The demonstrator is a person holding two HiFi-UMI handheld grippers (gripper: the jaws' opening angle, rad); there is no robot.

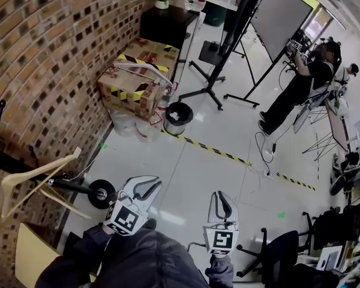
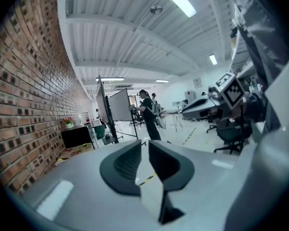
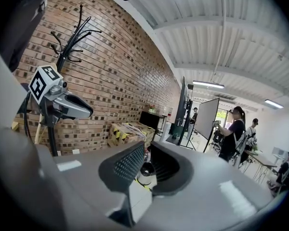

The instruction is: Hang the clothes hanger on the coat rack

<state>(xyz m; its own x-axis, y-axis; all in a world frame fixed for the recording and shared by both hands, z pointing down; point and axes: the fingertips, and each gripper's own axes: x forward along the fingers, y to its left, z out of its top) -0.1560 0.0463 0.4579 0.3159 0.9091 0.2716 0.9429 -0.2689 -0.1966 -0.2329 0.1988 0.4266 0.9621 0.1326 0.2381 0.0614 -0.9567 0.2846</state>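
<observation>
A pale wooden clothes hanger hangs on the black coat rack at the left, against the brick wall. The rack's round base stands just left of my left gripper. Both the left gripper and my right gripper are shut and empty, held side by side over the floor and apart from the hanger. In the right gripper view the rack's hooked top rises behind the left gripper, and the right gripper's jaws meet. In the left gripper view the left gripper's jaws are closed on nothing.
Taped cardboard boxes and a black bin sit by the wall ahead. Beyond are a black cabinet and a board on a stand. A person stands at the right. A striped tape line crosses the floor; an office chair is close right.
</observation>
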